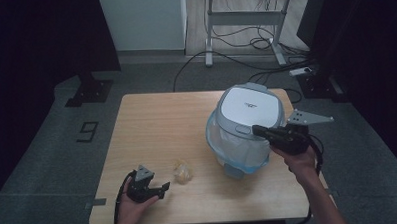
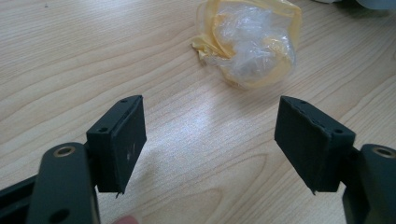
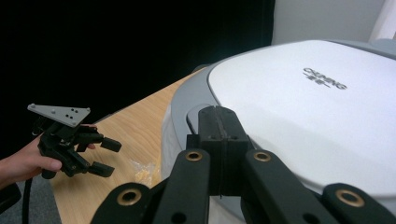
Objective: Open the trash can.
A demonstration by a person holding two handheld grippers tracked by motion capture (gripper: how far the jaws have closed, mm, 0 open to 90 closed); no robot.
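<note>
Nearest my lens, my right gripper (image 3: 219, 135) rests with jaws pressed together at the front edge of the bin lid (image 3: 299, 107); my left gripper (image 2: 210, 140) gapes wide just short of the crumpled plastic wrapper (image 2: 250, 44) on the table (image 1: 152, 123).

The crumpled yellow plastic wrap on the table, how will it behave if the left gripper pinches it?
The crumpled wrap looks thin and clear, so probably light and floppy. It would likely squash between the left gripper's open pads rather than roll.
</note>
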